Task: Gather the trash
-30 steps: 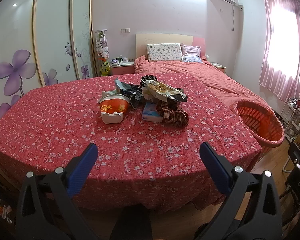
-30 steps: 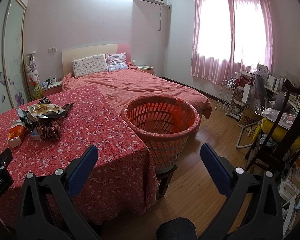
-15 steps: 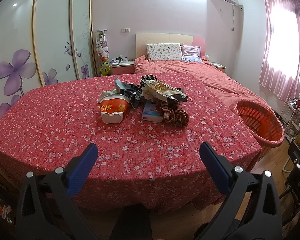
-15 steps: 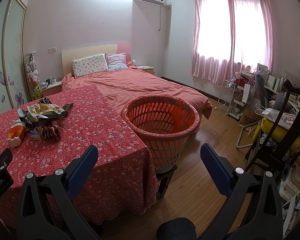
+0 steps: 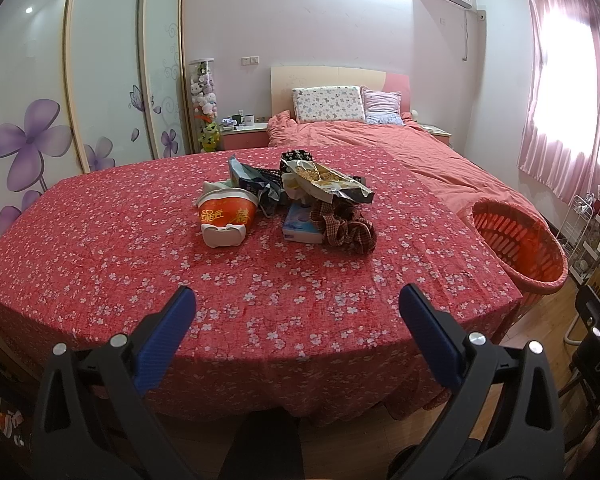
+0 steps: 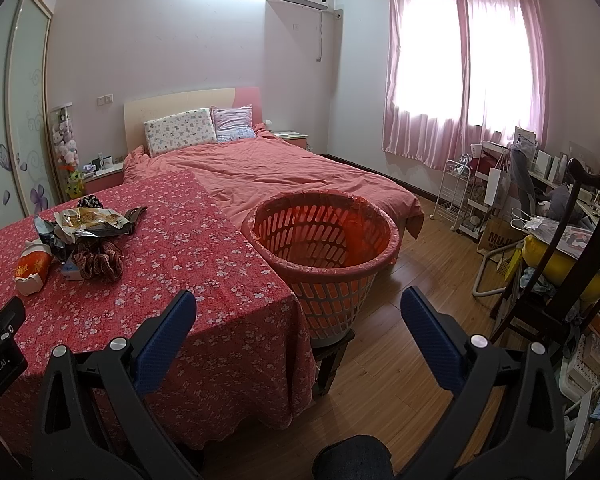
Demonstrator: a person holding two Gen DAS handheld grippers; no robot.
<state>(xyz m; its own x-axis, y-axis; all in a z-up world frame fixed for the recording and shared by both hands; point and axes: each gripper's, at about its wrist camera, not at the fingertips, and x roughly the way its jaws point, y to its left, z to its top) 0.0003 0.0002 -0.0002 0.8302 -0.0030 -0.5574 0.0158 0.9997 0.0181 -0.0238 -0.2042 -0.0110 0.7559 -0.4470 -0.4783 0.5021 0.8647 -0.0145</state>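
Note:
A pile of trash lies mid-table on the red flowered cloth (image 5: pixel 100 264): an orange instant-noodle cup (image 5: pixel 226 220) on its side, a blue tissue pack (image 5: pixel 302 226), a checked scrunchie (image 5: pixel 350 230) and an open snack wrapper (image 5: pixel 326 180). The pile also shows in the right wrist view (image 6: pixel 80 240). An orange laundry basket (image 6: pixel 326 256) lined with a red bag stands at the table's right edge. My left gripper (image 5: pixel 296 312) is open and empty over the table's near edge. My right gripper (image 6: pixel 298 314) is open and empty, facing the basket.
A bed with a pink duvet (image 6: pixel 284 176) lies behind the table. A dark wooden chair (image 6: pixel 572 264) and cluttered shelves stand at the right. A wardrobe with flower doors (image 5: pixel 32 120) lines the left wall. Wooden floor (image 6: pixel 400 360) lies beside the basket.

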